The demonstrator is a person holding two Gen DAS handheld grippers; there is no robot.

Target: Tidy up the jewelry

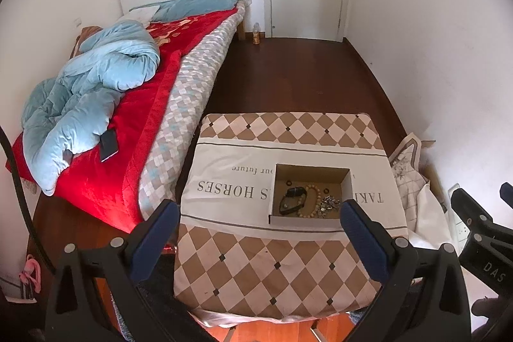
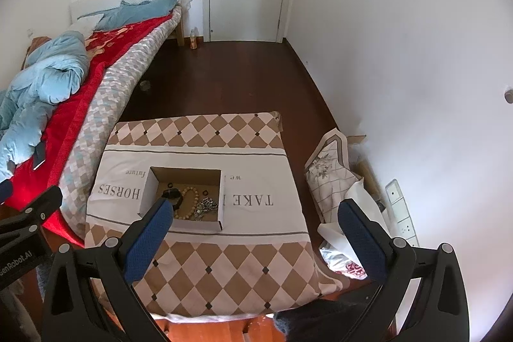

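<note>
Both grippers, left (image 1: 259,233) and right (image 2: 256,231), were wide apart, holding nothing, above the table's (image 2: 224,271) near edge; beads (image 1: 309,201) lay in the box (image 1: 304,221).

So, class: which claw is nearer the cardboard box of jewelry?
Left. The left claw frames the cardboard box between its fingers. The right claw hangs off to the box's right, only its left finger overlapping it.

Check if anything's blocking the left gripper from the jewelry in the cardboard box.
Nothing visible is. The left gripper is open above the table, and the cardboard box has no lid; the jewelry lies exposed inside.
</note>
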